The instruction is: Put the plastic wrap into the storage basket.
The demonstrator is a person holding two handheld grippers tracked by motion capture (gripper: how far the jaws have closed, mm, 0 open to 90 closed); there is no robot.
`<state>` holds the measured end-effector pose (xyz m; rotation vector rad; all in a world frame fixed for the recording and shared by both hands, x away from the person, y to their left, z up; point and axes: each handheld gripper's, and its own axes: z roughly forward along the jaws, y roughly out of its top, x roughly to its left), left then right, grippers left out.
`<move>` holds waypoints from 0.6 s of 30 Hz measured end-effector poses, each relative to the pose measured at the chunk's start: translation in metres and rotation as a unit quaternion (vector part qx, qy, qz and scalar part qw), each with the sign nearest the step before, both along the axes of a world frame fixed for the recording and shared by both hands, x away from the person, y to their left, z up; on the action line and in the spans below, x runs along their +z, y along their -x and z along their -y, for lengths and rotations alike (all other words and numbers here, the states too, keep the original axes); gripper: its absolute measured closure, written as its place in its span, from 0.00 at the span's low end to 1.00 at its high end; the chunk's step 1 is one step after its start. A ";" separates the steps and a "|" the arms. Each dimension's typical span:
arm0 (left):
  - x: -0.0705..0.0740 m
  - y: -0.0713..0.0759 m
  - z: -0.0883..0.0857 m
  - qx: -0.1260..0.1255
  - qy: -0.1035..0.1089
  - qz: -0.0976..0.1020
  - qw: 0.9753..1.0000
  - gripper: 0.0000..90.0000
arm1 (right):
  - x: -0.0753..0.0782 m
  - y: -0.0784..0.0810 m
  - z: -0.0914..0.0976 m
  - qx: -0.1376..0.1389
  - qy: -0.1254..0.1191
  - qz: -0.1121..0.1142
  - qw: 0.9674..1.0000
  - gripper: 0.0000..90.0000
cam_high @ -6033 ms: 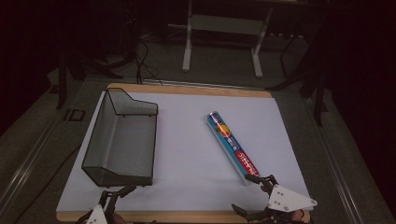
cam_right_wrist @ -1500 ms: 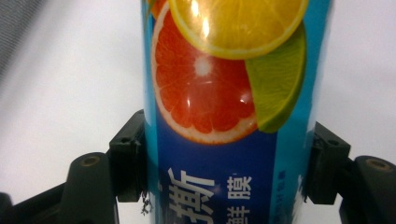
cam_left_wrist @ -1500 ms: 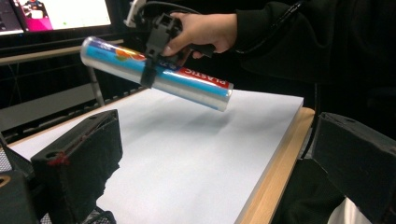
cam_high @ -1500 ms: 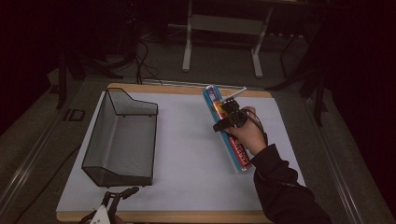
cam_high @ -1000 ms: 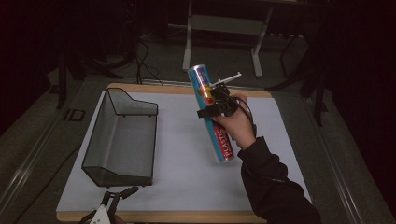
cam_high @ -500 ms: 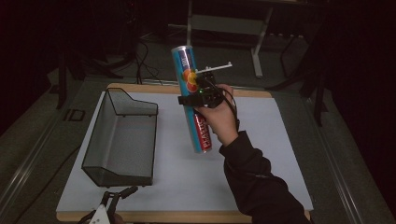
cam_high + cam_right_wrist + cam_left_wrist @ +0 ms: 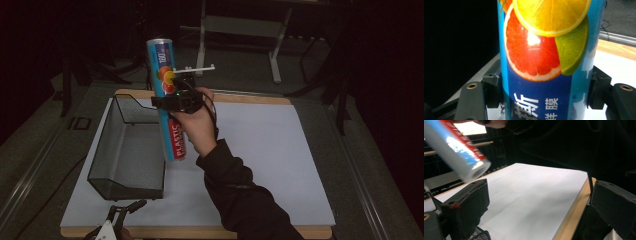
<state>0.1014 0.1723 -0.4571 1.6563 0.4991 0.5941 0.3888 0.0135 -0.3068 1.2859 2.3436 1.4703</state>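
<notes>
High view, roll: the roll [image 7: 168, 100] is up in the air in the upper left of centre, over the seam between the basket [image 7: 129, 165] and the white worktop [image 7: 270, 165].
High view, axis: long axis runs near upright in frame, top tipped a touch left; the fruit end points up and away, the "PLASTIC" end points down toward the worktop.
High view, right claw: the right claw [image 7: 176, 100] is clamped across the roll's upper half, jaws on either side.
High view, left claw: the left claw [image 7: 125, 212] sits at the bottom edge, jaws spread, nothing in them.
Left gripper view: jaws wide apart and empty; the roll's lower end [image 7: 461, 155] hangs at upper left, open core showing.
Right gripper view: both pads [image 7: 494, 87] press on the glossy printed tube [image 7: 544, 62].
Handling: my read is a light, stiff cylinder with a slick skin, so it could twist or slide.
Hold: mid-length would balance better; this grip is high, so the lower end may swing.
</notes>
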 end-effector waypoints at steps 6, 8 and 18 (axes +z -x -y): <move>0.000 0.001 0.000 -0.001 -0.001 0.001 1.000 0.03 | -0.015 0.001 -0.030 0.014 0.009 -0.008 1.000 0.35; 0.000 0.001 0.000 -0.008 0.000 -0.001 1.000 0.03 | -0.022 0.001 -0.039 0.012 0.005 -0.015 1.000 0.35; -0.001 0.003 0.000 -0.005 -0.003 0.003 1.000 0.03 | -0.068 0.001 -0.074 -0.002 0.021 -0.036 0.999 0.35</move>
